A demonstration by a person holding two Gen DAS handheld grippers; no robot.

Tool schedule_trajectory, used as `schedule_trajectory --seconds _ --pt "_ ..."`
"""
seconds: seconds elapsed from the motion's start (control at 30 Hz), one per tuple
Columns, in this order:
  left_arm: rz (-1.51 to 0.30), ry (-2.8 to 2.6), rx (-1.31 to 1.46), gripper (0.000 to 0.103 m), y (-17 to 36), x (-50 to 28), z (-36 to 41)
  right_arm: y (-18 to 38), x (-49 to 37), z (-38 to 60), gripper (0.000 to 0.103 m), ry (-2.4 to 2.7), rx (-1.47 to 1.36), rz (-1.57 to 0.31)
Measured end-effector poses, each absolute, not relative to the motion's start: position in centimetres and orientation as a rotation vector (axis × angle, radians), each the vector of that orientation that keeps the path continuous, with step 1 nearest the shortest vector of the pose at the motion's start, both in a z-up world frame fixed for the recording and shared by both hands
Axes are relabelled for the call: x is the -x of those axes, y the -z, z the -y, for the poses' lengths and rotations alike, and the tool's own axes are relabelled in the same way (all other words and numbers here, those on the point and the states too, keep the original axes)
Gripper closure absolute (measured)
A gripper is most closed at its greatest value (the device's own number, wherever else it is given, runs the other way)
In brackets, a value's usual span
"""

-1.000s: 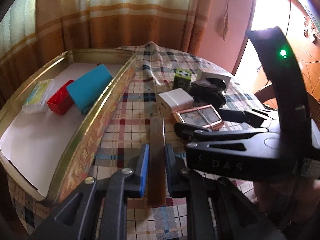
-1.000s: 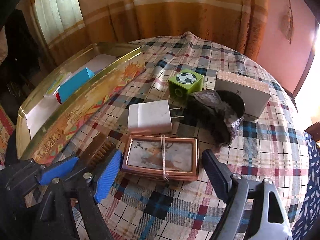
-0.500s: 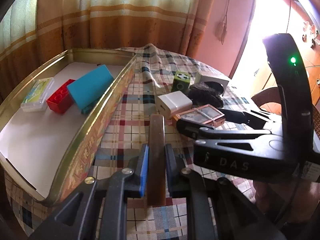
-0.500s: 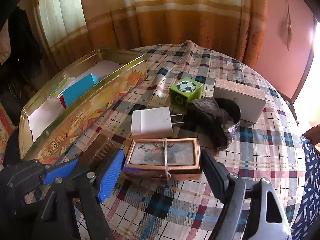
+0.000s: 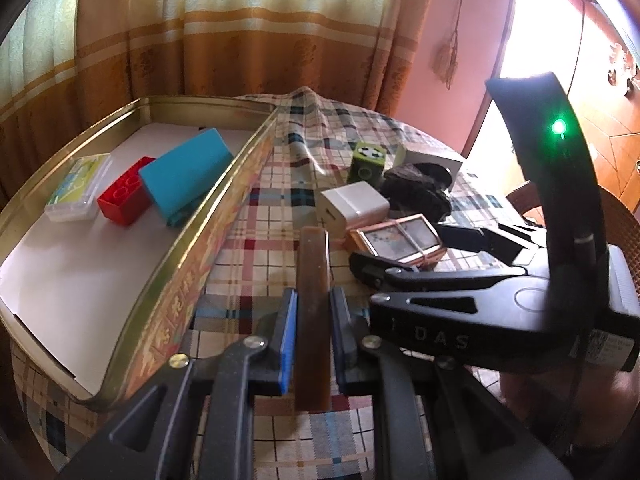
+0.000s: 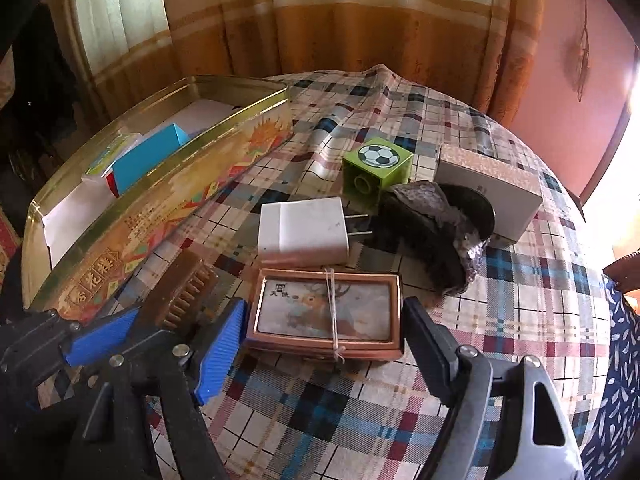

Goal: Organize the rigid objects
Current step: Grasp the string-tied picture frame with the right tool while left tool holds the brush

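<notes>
My left gripper (image 5: pixel 312 312) is shut on a long brown brush (image 5: pixel 313 300), held edge-up just above the checked cloth beside the gold tin. The brush (image 6: pixel 180 292) shows its bristles in the right wrist view. My right gripper (image 6: pixel 324 336) is shut on a copper-framed box with a deer picture (image 6: pixel 326 312), one pad against each short end. That box (image 5: pixel 396 240) rests on the cloth in front of a white charger (image 6: pixel 304 232).
The gold tin (image 5: pixel 192 248) on the left holds a clear case (image 5: pixel 78 188), a red brick (image 5: pixel 124 196) and a blue box (image 5: pixel 184 176). Behind the charger lie a green football cube (image 6: pixel 376 168), a dark crumpled pouch (image 6: pixel 432 240) and a white box (image 6: pixel 488 188).
The right gripper's jaws have narrowed onto the ends of the deer box. The left gripper and the brush have kept still.
</notes>
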State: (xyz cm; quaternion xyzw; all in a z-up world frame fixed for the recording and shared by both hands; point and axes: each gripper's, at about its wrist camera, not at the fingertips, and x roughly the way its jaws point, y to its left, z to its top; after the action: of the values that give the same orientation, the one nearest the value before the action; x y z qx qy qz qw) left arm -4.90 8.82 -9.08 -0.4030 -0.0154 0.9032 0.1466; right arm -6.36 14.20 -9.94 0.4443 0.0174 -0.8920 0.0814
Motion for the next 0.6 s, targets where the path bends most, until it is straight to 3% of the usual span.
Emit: schedule_trajectory --seconds 0.6 --pt "0.048 -2.593 1.140 0.089 8.8 4.7 -9.0 8.4 5.0 -14.7 0.025 2.751 -1.193 -0.028"
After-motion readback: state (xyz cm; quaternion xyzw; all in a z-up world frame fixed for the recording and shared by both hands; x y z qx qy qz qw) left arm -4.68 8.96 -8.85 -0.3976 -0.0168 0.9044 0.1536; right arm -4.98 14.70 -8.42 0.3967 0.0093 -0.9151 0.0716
